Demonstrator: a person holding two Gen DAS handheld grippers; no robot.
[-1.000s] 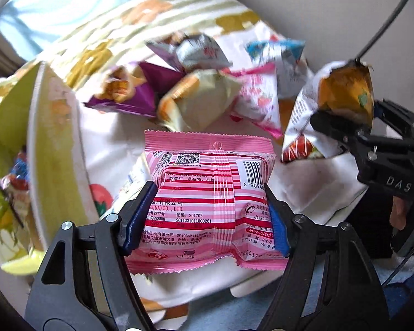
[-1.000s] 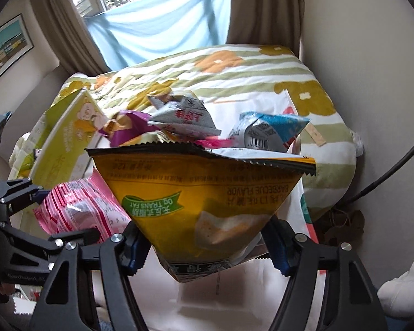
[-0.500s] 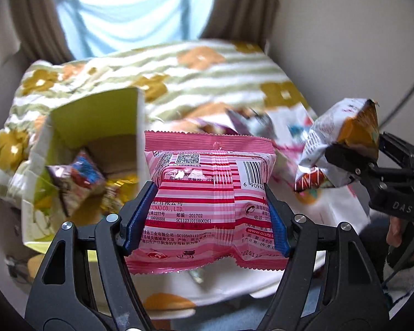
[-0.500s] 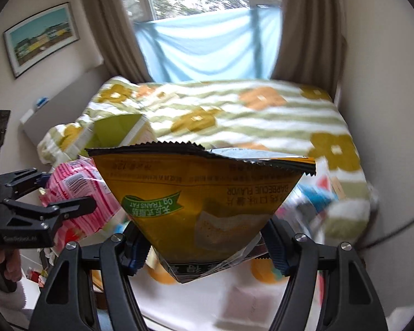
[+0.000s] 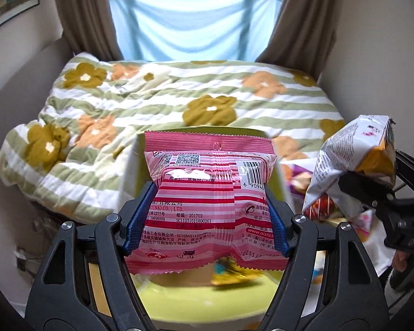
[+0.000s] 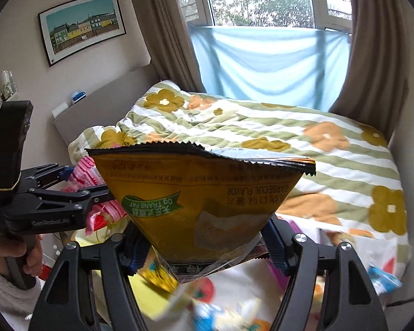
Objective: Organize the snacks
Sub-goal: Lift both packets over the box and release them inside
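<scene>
Left tool (image 5: pixel 209 215) has its blue pads (image 5: pixel 139 218) pressed into both sides of a pink striped snack packet (image 5: pixel 209 193), so it's closed on that, about halfway in. The packet stands upright between the fingers with its printed back and barcode facing the camera. Right under it there's a yellow-green box (image 5: pixel 207 300) with its mouth open, and something yellow and blurry inside it.

Right tool (image 6: pixel 204 245) is doing the same with a yellow chip bag (image 6: pixel 204 193): pads squeezing the narrow lower end, the wide crimped black edge up top. Its print reads upside down in the right wrist view, and you can make out "barbecue flavor". From the left wrist view that same bag (image 5: pixel 353 162) shows off to the right, white and orange side out, pinched in the right tool's black fingers.

In the right wrist view the left tool sits off to the left, with a hand (image 6: pixel 16 251) in a fuzzy white sleeve (image 6: pixel 5 292) wrapped around its handle.

Both packets are up in the air over the near end of a bed with a green-striped flower quilt (image 5: pixel 162 104). More snack packets (image 6: pixel 383 278) lie blurred on a white patterned cloth (image 6: pixel 251 281) below the right tool. Behind it all are brown curtains (image 5: pixel 80 13) and a blue sheet (image 5: pixel 190 22) across the window.
</scene>
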